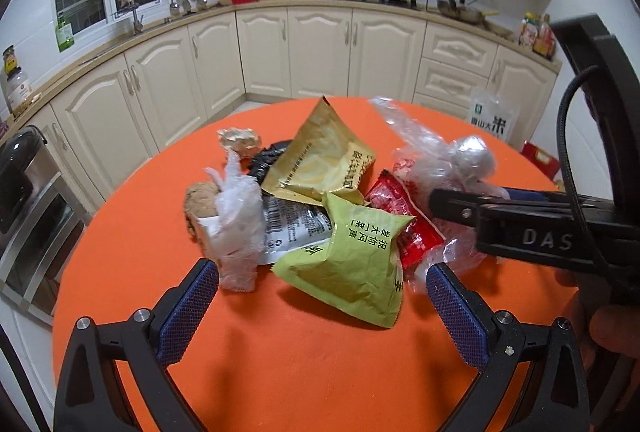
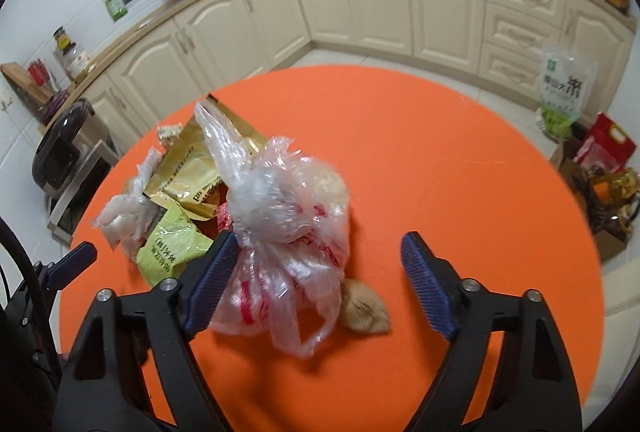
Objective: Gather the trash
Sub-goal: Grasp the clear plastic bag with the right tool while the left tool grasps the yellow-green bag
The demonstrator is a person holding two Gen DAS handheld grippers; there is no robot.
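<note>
A pile of trash lies on the round orange table (image 1: 280,352): a gold packet (image 1: 324,156), a yellow-green packet (image 1: 352,256), a red sachet (image 1: 404,228), a barcode wrapper (image 1: 288,228) and crumpled clear film (image 1: 238,216). My left gripper (image 1: 320,286) is open, low over the near side of the pile, with the yellow-green packet's corner between its pads, untouched. My right gripper (image 2: 318,268) is open around a clear plastic bag with red print (image 2: 288,228). The bag leans on the left pad; the right pad stands apart. A brown lump (image 2: 366,308) lies under the bag.
Cream kitchen cabinets (image 1: 320,52) curve round behind the table. A black cooker on a steel oven (image 2: 60,152) stands left of the table. On the floor to the right are a rice bag (image 2: 560,92) and boxes (image 2: 600,160). Bare orange tabletop (image 2: 460,160) spreads right of the pile.
</note>
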